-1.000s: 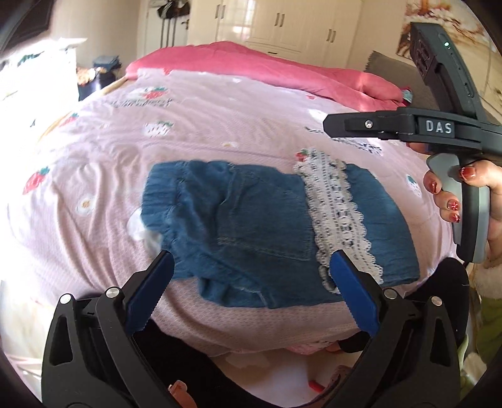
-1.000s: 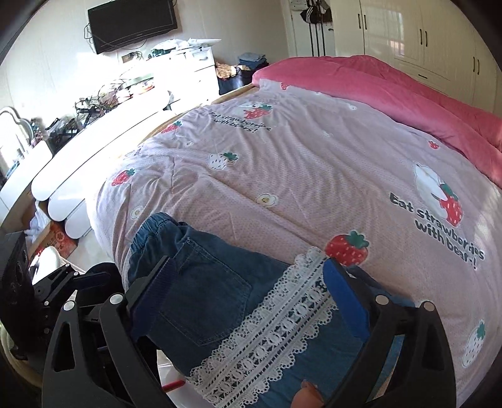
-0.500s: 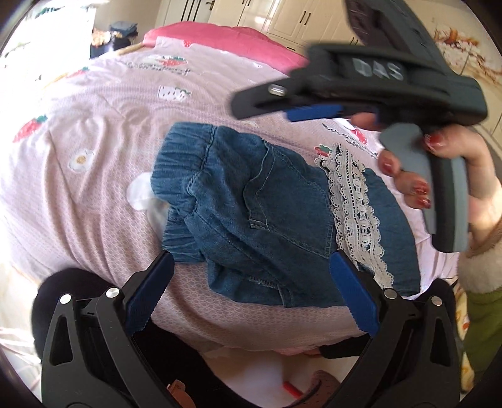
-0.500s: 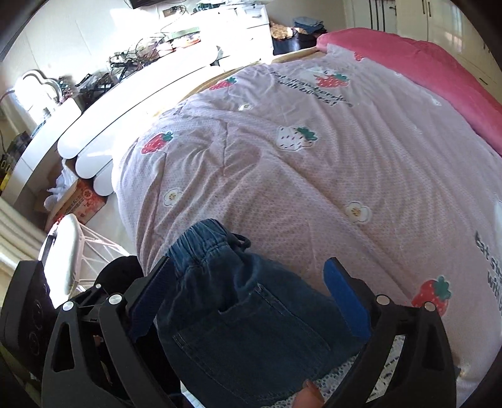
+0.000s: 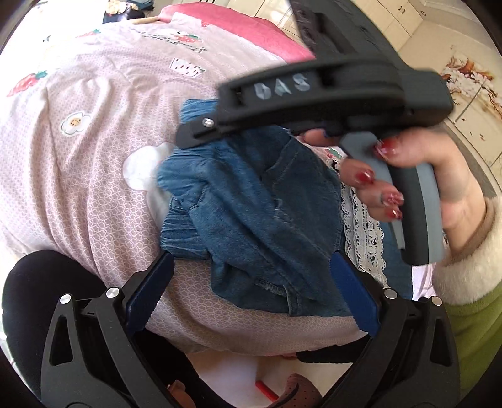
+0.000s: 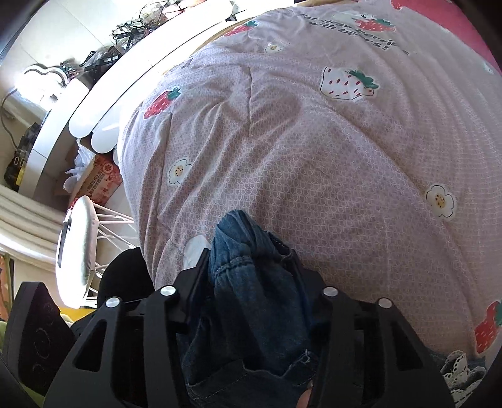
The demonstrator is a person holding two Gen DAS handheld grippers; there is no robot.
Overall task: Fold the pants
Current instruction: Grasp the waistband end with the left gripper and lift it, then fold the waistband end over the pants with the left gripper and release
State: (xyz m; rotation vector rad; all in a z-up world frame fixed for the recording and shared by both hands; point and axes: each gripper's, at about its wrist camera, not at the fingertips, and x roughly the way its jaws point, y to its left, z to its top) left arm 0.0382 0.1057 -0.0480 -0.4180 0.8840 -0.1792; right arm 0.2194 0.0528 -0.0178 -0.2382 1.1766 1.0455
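On the big bed (image 6: 313, 157), a pink quilt with strawberries and little flowers covers almost everything, and a darker pink blanket (image 5: 238, 28) lies at the far end. Beside the bed stands a long white dresser (image 6: 94, 103) with messy wires and small things on top. A white stool (image 6: 75, 251) with thin legs sits on the floor near the bed's corner.

Near the front edge of the bed lie the blue denim pants (image 5: 251, 213). They are bunched up and wrinkly, with the stretchy waist toward the left in the left wrist view. A strip of white lace (image 5: 364, 232) runs across the pants on their right side.

The right gripper (image 6: 251, 270) points down at the waist end of the pants. Its jaws have just been closing, and now they pinch a thick bunch of the blue cloth between them. A hand (image 5: 433, 175) with red painted nails squeezes its grey handle, and a fluffy cream cuff sits at the wrist.

The left gripper (image 5: 251, 282) hangs just over the near edge of the pants. Its jaws stand wide apart, with the blue pads on either side of the cloth, and they are not pressing on it.
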